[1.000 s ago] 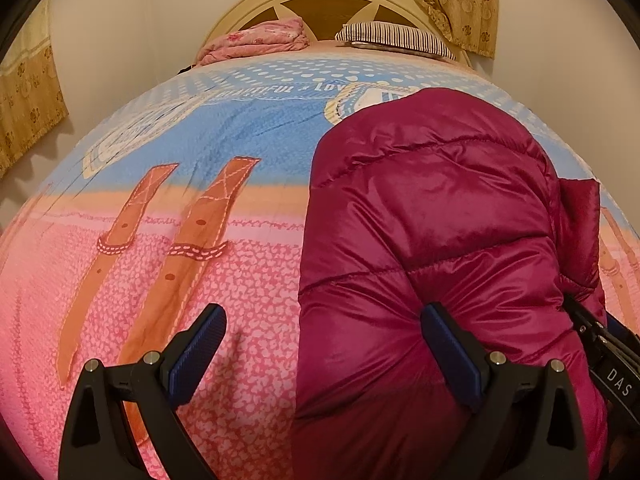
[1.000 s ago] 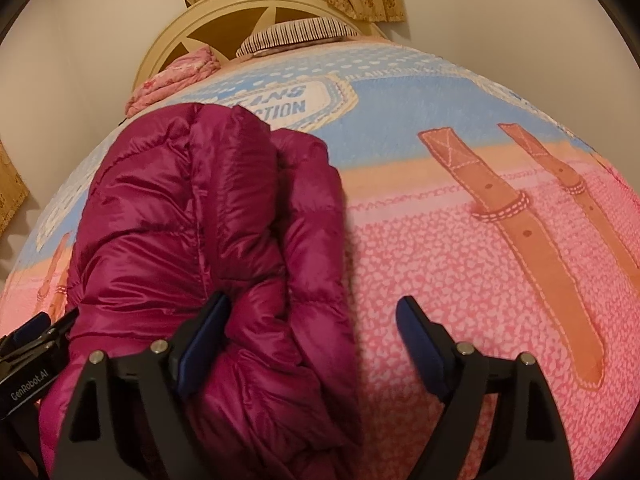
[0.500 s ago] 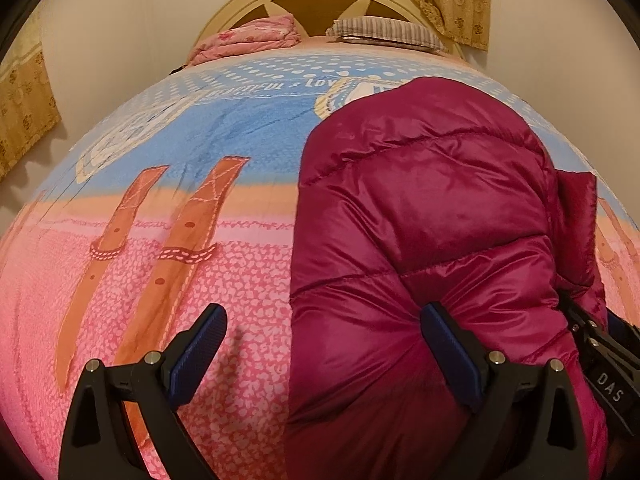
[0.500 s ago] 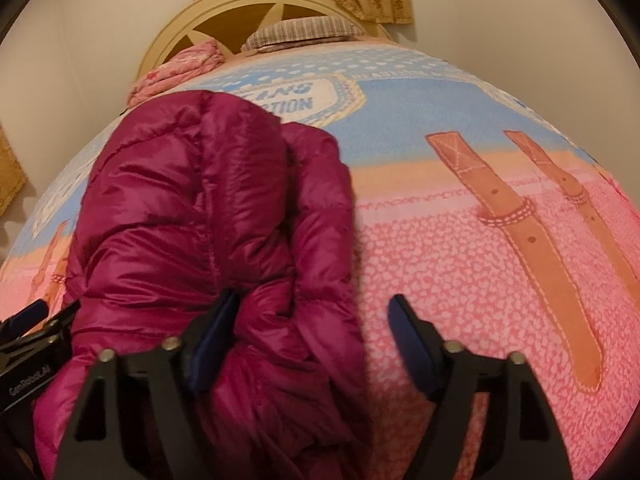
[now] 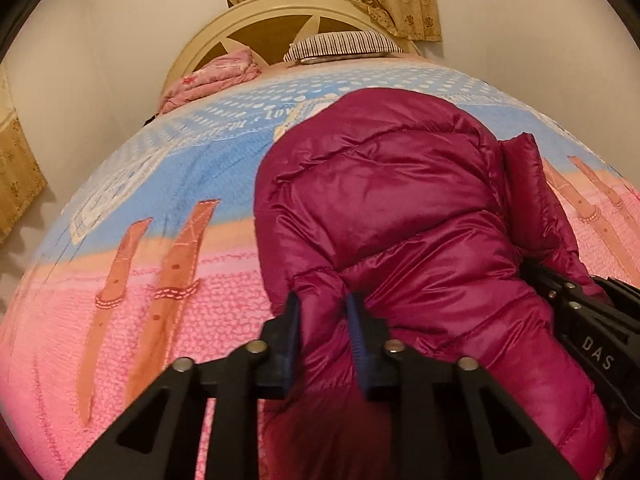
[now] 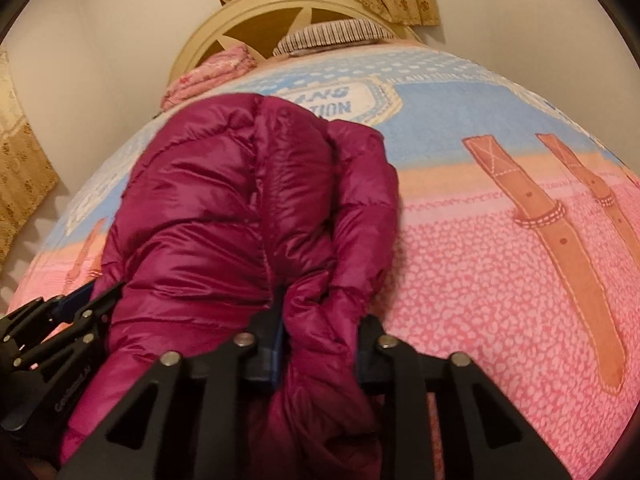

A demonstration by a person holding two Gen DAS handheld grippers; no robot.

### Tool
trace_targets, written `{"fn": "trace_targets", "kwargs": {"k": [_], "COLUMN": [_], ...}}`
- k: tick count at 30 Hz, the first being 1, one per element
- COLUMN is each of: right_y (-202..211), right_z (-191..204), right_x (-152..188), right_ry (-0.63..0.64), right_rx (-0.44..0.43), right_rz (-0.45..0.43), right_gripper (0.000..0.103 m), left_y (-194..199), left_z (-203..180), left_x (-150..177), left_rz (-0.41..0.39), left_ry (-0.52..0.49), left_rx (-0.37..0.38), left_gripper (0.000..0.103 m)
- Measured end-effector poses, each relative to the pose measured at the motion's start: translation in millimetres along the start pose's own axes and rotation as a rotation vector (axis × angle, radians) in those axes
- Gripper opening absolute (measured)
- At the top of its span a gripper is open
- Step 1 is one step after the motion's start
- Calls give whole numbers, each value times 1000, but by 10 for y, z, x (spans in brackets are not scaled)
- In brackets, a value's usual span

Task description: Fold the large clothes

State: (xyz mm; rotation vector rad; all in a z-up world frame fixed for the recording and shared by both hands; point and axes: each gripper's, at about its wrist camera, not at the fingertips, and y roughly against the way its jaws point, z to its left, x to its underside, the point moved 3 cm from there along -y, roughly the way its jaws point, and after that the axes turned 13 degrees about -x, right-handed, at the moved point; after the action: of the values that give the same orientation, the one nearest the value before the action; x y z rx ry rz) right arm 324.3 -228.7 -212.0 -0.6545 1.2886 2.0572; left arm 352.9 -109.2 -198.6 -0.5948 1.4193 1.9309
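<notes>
Pinching a fold of the magenta puffer jacket (image 5: 400,208), the left gripper (image 5: 325,320) has just drawn its blue pads nearly together on the near left hem, fabric bulging between them. The right gripper (image 6: 320,320) has likewise just closed, clamping a thick bunch of the jacket's near right edge. The jacket lies lengthwise on the pink and blue bedspread (image 5: 160,280), toward the headboard (image 5: 248,28). Its nearest hem is cut off beneath both tools, and the right gripper's pads are mostly buried in cloth.
</notes>
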Motion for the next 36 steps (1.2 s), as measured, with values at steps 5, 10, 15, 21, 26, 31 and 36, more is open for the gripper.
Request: {"fn": "trace_targets", "kwargs": {"k": [5, 10, 15, 21, 26, 31, 36], "right_y": [93, 173, 183, 125, 36, -59, -124], "right_z": [33, 212, 507, 836, 1095, 1313, 1510], "right_x": [4, -50, -107, -120, -169, -201, -189], "right_ry": [-5, 18, 58, 101, 137, 167, 194], "right_rx": [-36, -71, -121, -172, -210, -249, -281], "right_rz": [-30, -44, -55, -51, -46, -42, -31], "right_gripper": [19, 18, 18, 17, 17, 17, 17], "left_y": [115, 324, 486, 560, 630, 696, 734], "left_z": [136, 342, 688, 1091, 1355, 1590, 1819], "left_x": [-46, -92, -88, -3, 38, 78, 131], "left_rz": [-22, -69, -84, -86, -92, -95, -92], "left_ry": [21, 30, 64, 109, 144, 171, 200], "left_rx": [-1, -28, -55, -83, -112, -146, -170], "left_gripper": [4, 0, 0, 0, 0, 0, 0]}}
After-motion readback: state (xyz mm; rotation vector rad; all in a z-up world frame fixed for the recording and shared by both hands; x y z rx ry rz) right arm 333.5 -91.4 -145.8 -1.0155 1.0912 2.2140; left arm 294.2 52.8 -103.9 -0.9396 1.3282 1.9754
